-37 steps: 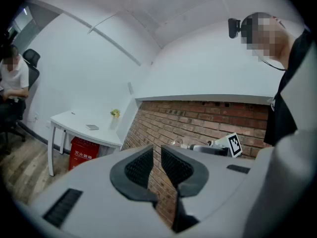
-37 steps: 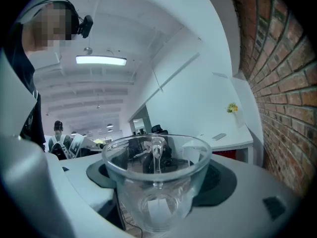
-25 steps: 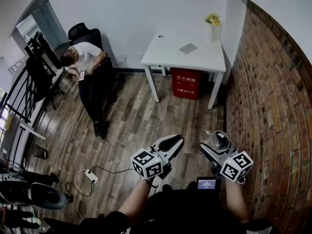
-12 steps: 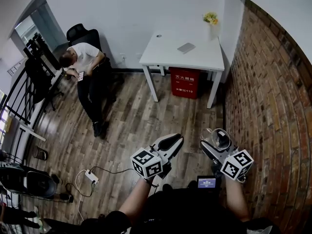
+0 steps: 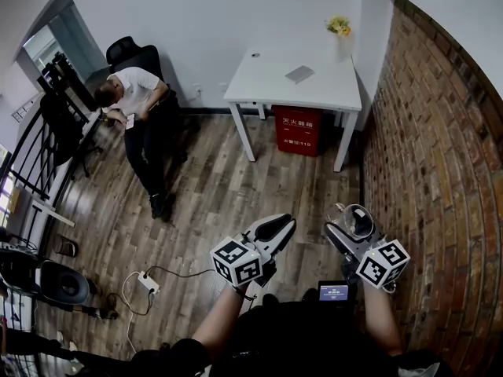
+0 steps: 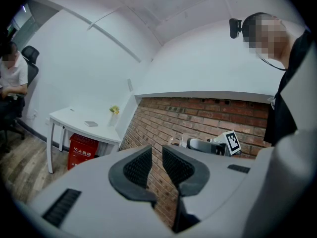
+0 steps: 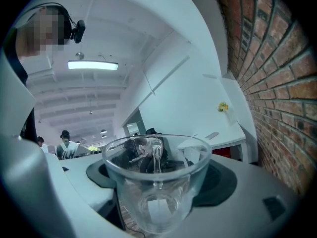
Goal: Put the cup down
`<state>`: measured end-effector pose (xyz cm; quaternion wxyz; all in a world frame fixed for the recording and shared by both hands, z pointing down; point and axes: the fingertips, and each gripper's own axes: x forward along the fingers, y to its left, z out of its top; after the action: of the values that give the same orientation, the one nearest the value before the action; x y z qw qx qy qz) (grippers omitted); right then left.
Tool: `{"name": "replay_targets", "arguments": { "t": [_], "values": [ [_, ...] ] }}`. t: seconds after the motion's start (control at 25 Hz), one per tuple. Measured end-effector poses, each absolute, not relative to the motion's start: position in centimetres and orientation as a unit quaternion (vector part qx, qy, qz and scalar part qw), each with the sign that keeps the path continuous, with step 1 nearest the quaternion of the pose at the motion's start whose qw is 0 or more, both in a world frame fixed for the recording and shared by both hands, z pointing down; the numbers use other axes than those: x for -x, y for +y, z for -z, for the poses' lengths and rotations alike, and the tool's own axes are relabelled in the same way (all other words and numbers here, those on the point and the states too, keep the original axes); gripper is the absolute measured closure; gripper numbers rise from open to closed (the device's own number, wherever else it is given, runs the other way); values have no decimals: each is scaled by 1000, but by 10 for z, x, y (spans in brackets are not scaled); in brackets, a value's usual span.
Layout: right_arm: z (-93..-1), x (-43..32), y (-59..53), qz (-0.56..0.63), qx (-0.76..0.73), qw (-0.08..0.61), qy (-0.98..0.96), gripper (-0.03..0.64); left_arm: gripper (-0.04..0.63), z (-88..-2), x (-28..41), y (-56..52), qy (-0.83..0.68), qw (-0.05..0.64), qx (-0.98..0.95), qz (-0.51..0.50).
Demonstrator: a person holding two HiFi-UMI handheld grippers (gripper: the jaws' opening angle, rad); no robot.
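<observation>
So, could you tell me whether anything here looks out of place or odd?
Nothing looks spilled or broken. The glass cup sits empty between the jaws of the right gripper. The only untidy thing is a power strip lying loose on the wooden floor.

far right, against the white wall (image 5: 196, 22): a white table (image 5: 271, 81), a flat grey item (image 5: 299, 74) lying mid-top, yellow flowers (image 5: 341, 28) at its far right corner. beneath it, a red box (image 5: 298, 132). along the right, a brick wall (image 5: 440, 171). far left, a person (image 5: 141, 104) seated in a black chair (image 5: 130, 52). near left on the plank floor (image 5: 212, 195), a white power strip (image 5: 146, 283) with its cable.
</observation>
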<state>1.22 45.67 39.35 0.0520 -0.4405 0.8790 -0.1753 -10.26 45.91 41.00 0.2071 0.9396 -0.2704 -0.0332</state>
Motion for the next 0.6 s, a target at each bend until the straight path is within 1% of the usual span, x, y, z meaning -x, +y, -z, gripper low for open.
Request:
{"name": "replay_targets", "arguments": {
  "t": [0.6],
  "values": [
    [-394,-15,456,169,437,43,882,193,538,-413,96,460,-269,210,-940,28]
  ]
}}
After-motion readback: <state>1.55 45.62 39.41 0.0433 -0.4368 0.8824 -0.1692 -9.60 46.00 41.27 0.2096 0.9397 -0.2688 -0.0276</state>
